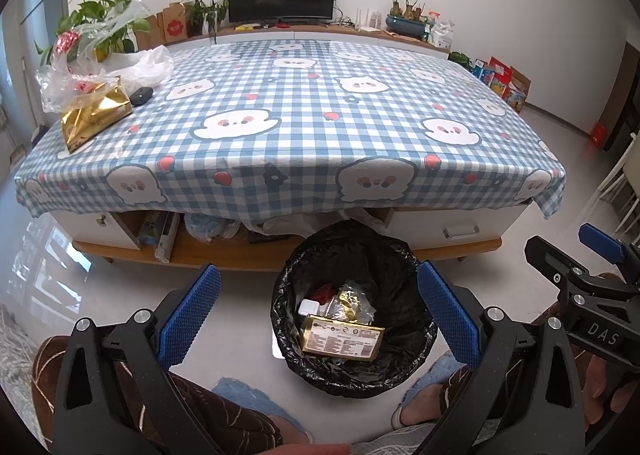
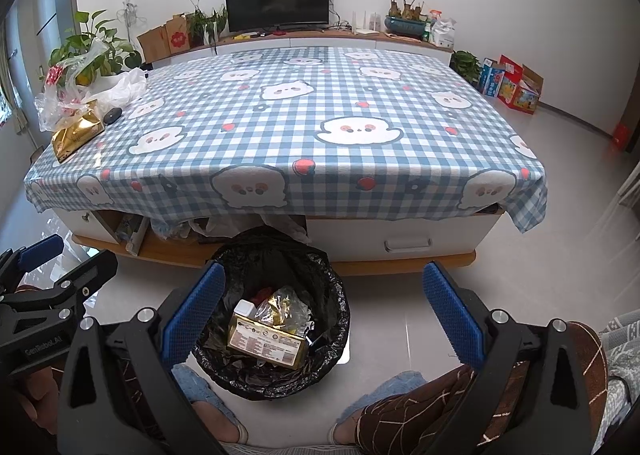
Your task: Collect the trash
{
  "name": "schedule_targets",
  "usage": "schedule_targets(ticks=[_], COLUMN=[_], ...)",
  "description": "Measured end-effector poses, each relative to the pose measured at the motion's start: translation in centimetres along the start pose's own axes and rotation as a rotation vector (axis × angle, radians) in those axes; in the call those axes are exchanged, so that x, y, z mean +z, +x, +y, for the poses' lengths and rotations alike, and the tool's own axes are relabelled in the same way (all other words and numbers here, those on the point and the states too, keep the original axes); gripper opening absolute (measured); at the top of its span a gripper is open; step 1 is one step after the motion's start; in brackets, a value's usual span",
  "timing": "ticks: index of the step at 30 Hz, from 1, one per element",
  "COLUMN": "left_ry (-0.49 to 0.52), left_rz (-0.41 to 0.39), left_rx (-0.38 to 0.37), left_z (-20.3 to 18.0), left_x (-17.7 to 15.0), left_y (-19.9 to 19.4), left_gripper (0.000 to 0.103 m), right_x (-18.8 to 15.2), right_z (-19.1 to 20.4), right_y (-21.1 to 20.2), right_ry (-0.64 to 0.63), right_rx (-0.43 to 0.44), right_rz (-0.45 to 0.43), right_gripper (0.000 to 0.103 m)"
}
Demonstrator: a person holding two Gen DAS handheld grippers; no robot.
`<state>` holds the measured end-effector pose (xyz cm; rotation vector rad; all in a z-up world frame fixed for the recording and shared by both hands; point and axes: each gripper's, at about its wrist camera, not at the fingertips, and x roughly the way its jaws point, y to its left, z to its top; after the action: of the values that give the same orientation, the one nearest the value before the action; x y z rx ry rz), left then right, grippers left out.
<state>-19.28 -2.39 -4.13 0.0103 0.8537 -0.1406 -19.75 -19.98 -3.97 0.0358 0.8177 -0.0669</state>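
Between the wide jaws of the left gripper (image 1: 318, 313) and of the right gripper (image 2: 324, 313) nothing is held. Below them, the black-lined bin (image 1: 400, 375) is seen on the floor, with a gold box (image 1: 342, 341) and wrappers already dropped inside. On the table's (image 1: 320, 115) far left corner, a gold bag (image 1: 94, 117) and crumpled plastic bags (image 1: 72, 71) are left; the task is judged partly done.
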Motion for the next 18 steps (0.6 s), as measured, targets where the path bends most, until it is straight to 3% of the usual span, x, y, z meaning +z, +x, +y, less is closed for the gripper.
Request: schedule_targets(ticks=[18], left_ry=[-0.004], left_rz=[-0.007], left_rx=[0.02], left_z=[0.08], left_x=[0.05], left_y=[-0.09], left_gripper=[0.097], right_x=[-0.05], right_z=[0.24], right_y=[0.25], right_ry=[-0.008], right_rx=[0.001], right_rz=[0.002], right_gripper=[0.095])
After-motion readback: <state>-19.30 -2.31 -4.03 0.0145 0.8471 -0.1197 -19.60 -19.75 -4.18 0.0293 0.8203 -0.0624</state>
